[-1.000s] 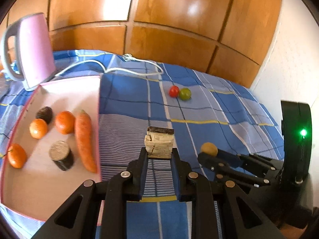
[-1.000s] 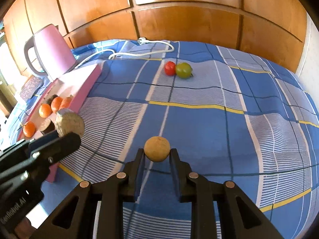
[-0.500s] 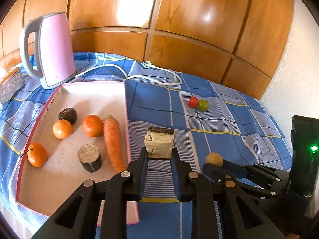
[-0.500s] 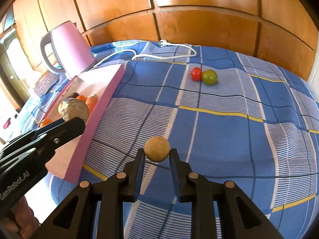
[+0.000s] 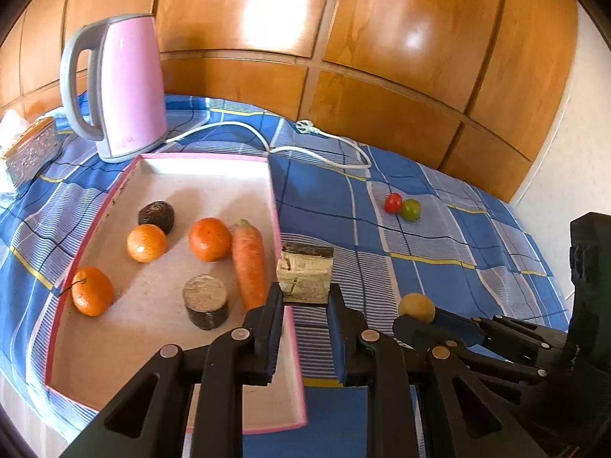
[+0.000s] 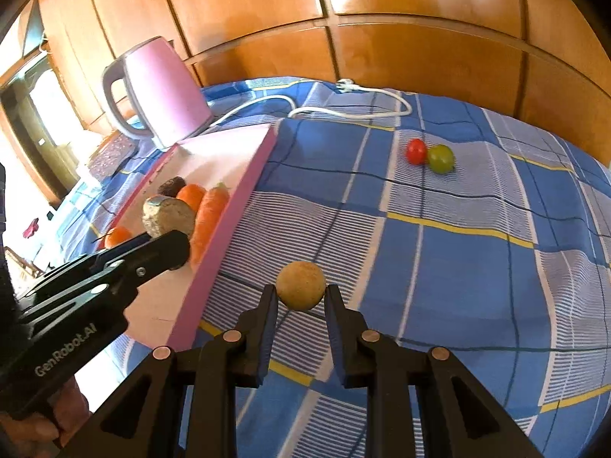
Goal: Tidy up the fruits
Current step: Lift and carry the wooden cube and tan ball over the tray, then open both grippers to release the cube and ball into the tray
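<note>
My left gripper (image 5: 304, 301) is shut on a pale cut chunk with dark rind (image 5: 304, 274), held above the right wall of the pink tray (image 5: 272, 191). The tray holds three oranges (image 5: 210, 239), a carrot (image 5: 249, 263), a dark round fruit (image 5: 156, 216) and a dark-skinned cut piece (image 5: 206, 301). My right gripper (image 6: 300, 297) is shut on a tan round fruit (image 6: 300, 285), held over the blue cloth right of the tray (image 6: 229, 221). The left gripper (image 6: 160, 248) shows at the left in the right wrist view. A red tomato (image 6: 416, 150) and a green one (image 6: 440, 158) lie on the cloth beyond.
A pink kettle (image 5: 122, 87) stands behind the tray, its white cord (image 5: 324, 141) running across the blue checked cloth (image 5: 439, 236). A patterned box (image 5: 30, 149) sits at far left. Wooden panels (image 5: 343, 38) back the surface.
Both grippers have risen and drawn back with their loads. The left one has swung left, so more of the tray and the kettle show.
</note>
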